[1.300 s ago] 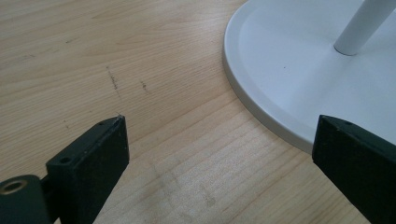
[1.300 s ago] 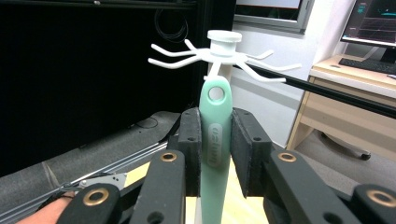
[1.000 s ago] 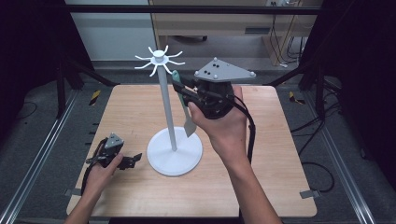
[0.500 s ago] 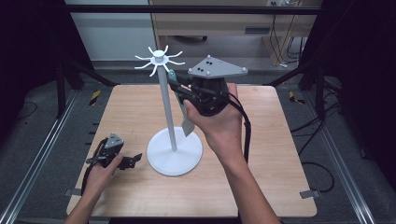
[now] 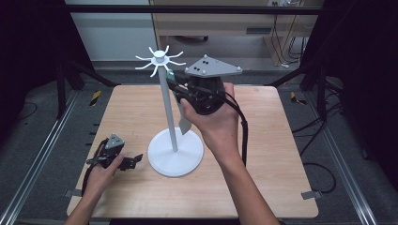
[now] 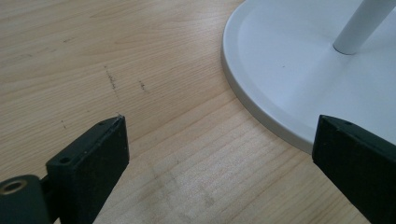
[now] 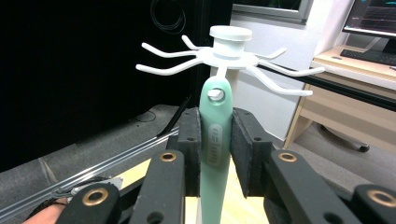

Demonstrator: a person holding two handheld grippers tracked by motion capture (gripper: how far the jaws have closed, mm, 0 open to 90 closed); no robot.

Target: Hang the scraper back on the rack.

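Right gripper view shows your right gripper [image 7: 215,154] pinching the mint utensil [image 7: 215,140] mid-handle at frame centre, its hanging hole at a rack [image 7: 229,51] hook; it looks light, stiff and smooth, so grip the flat sides squarely.

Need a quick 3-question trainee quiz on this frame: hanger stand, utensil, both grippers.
1. True or false: the right hand-held gripper is shut on the mint-green utensil handle.
2. Where does the hole in the handle sit? A) just below the hook ring of the white stand, a hook tip showing in it; B) flat on the table; C) beside the stand's base.
3. What lies between the jaws of the left hand-held gripper?

Key: 1 true. 2 A. 3 Nothing held: open jaws over bare table, with the base edge near one jaw.
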